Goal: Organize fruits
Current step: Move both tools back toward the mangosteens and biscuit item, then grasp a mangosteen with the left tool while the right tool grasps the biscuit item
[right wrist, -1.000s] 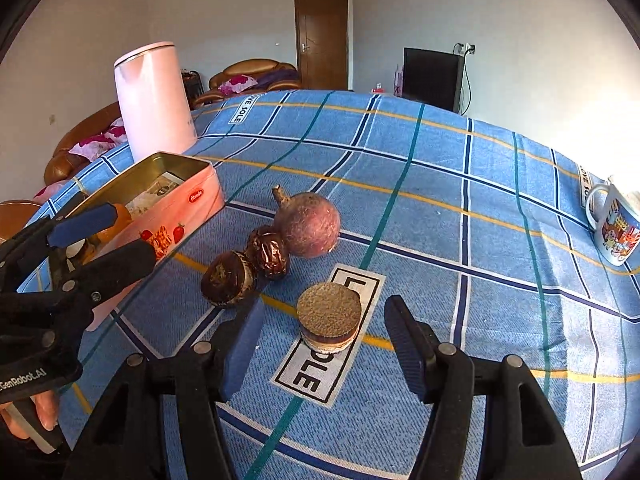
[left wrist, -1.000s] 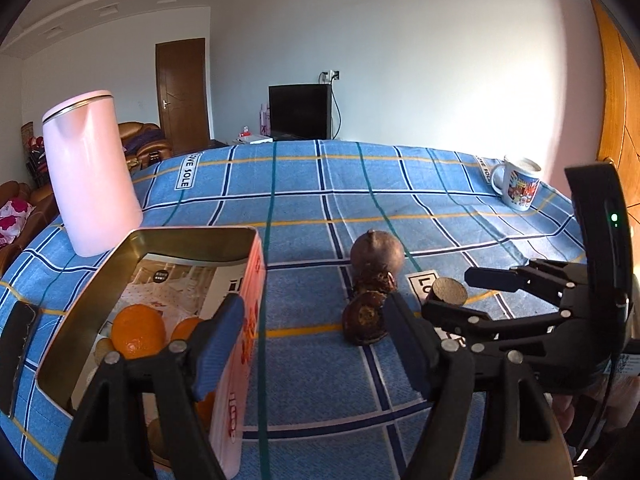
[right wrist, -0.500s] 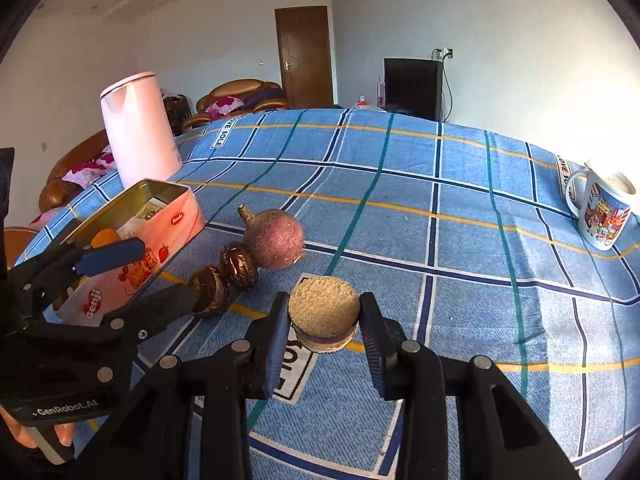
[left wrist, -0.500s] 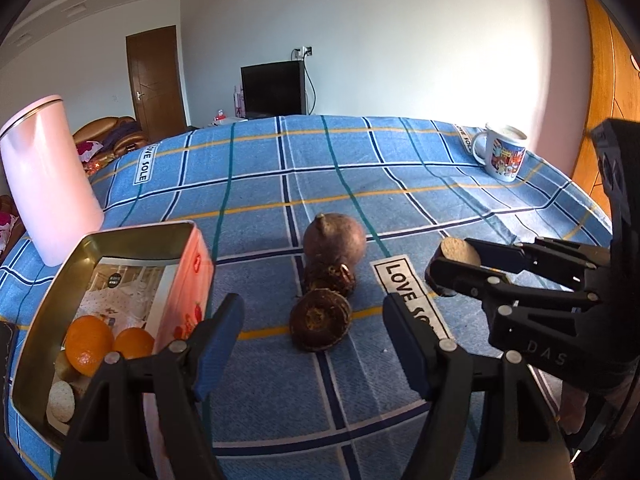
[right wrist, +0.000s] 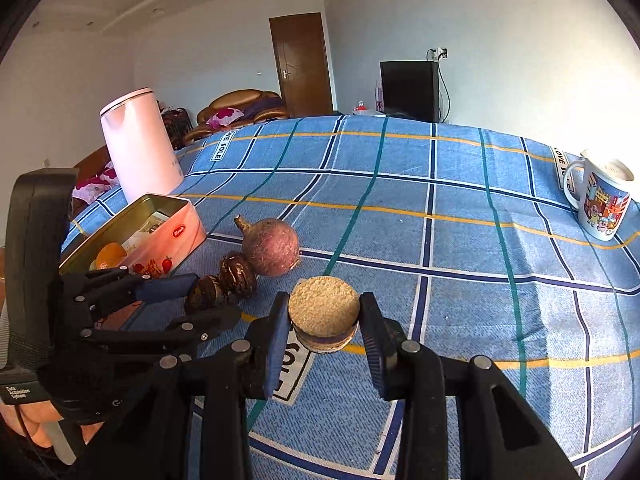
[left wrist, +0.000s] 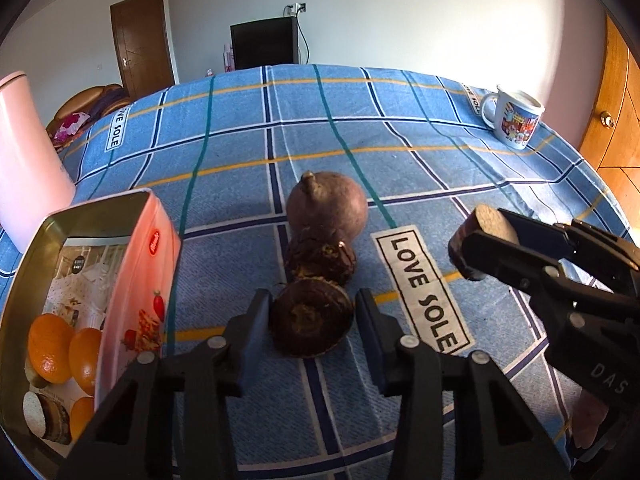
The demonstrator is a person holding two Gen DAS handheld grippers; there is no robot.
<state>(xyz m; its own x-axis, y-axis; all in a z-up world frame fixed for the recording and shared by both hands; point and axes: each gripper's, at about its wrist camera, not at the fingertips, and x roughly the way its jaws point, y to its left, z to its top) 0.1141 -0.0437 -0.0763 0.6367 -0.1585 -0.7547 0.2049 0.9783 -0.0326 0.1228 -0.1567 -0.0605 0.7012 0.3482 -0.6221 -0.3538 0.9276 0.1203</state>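
Observation:
My right gripper point(right wrist: 323, 322) is shut on a cut fruit half point(right wrist: 323, 312) with a pale grainy top, held just above the cloth; it also shows in the left wrist view point(left wrist: 486, 236). My left gripper point(left wrist: 310, 326) has its jaws close around a dark brown fruit point(left wrist: 310, 322) on the cloth, a small gap on each side. Behind it lie a second dark fruit point(left wrist: 320, 258) and a round purple fruit point(left wrist: 328, 206). A pink tin point(left wrist: 132, 264) at left holds oranges point(left wrist: 50, 346).
A pink kettle point(right wrist: 138, 144) stands behind the tin. A printed mug point(right wrist: 602, 204) stands at the right edge of the blue checked tablecloth point(right wrist: 440, 208). A wooden cabinet point(left wrist: 616, 120) is to the right of the table.
The right gripper closed on the cut fruit half and lifted it slightly. The left gripper moved right from the tin to the nearest dark fruit and narrowed around it.

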